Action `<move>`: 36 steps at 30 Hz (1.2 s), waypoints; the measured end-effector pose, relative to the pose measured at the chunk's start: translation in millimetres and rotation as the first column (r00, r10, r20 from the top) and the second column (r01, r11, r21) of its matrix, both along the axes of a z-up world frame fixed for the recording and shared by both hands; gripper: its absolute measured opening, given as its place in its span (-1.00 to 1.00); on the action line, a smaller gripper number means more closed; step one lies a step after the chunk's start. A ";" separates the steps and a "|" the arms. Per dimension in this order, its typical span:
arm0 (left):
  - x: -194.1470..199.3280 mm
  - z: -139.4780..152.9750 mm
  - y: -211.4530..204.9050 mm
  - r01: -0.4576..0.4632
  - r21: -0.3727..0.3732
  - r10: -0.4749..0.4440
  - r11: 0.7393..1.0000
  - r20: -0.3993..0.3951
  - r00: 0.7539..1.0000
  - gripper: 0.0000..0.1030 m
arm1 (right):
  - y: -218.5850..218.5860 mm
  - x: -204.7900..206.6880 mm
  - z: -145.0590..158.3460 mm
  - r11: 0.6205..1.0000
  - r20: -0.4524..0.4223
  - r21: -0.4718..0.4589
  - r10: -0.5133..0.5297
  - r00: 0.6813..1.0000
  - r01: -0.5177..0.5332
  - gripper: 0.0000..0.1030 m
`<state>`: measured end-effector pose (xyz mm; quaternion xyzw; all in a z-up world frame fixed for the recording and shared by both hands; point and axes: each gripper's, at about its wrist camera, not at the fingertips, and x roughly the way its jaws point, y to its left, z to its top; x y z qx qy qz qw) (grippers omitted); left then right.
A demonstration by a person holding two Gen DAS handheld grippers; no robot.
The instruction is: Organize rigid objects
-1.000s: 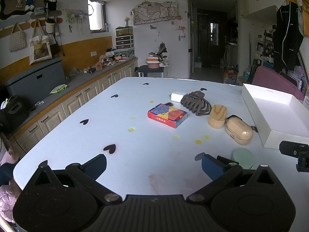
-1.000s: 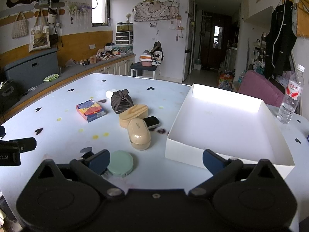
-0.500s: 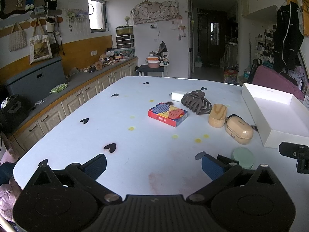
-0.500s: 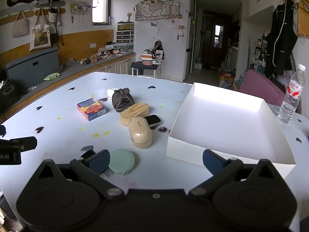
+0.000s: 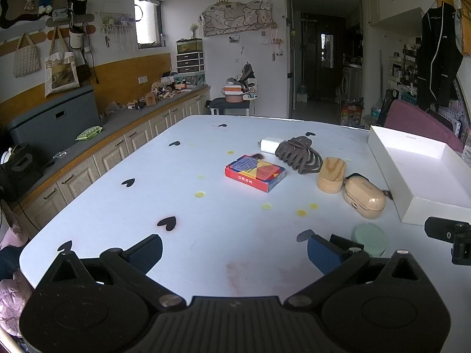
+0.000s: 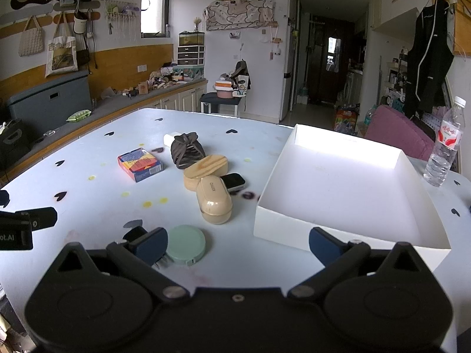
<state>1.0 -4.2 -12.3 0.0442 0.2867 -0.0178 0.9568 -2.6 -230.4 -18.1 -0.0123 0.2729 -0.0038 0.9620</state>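
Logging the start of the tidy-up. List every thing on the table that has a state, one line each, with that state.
Left tool: open, holding nothing.
Right tool: open, holding nothing.
White box: lidless, nothing inside.
Beige case: closed, lying on the table.
Green round tin: lid on, flat.
Card box: closed, flat.
Hair claw: lying on its side, outside the box.
Water bottle: capped, upright.

White walls with an orange-brown wooden band (image 5: 123, 85) at left. Small bright window (image 5: 148, 20) upper left, daylight spilling in. Cream cabinets under a grey countertop (image 5: 123, 120) along the left edge. Dark hallway (image 5: 323, 67) at upper centre. Black garment (image 5: 438, 56) hanging upper right, above a maroon cushioned seat (image 5: 418, 120).
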 end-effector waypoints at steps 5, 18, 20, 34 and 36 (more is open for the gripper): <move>0.1 0.0 0.0 0.000 0.000 0.000 1.000 0.000 1.000 1.00 | 0.2 -0.3 -0.4 1.000 0.000 0.000 -0.001 1.000 0.001 1.00; 0.0 -1.1 -1.5 0.001 0.000 -0.001 1.000 -0.002 1.000 1.00 | -0.5 -0.4 1.0 1.000 -0.002 0.000 -0.001 1.000 0.001 1.00; 0.0 -1.2 -1.5 0.000 0.000 0.000 1.000 -0.002 1.000 1.00 | -0.6 -0.4 1.2 1.000 -0.003 0.000 -0.001 1.000 0.001 1.00; 0.4 -0.9 -1.4 0.000 -0.001 -0.001 1.000 -0.003 1.000 1.00 | 0.8 -4.4 -1.1 1.000 -0.007 -0.001 0.001 1.000 -0.001 1.00; 0.4 -1.0 -1.4 0.001 -0.001 -0.001 1.000 -0.003 1.000 1.00 | 0.7 -4.2 -0.7 1.000 -0.007 0.000 0.002 1.000 -0.002 1.00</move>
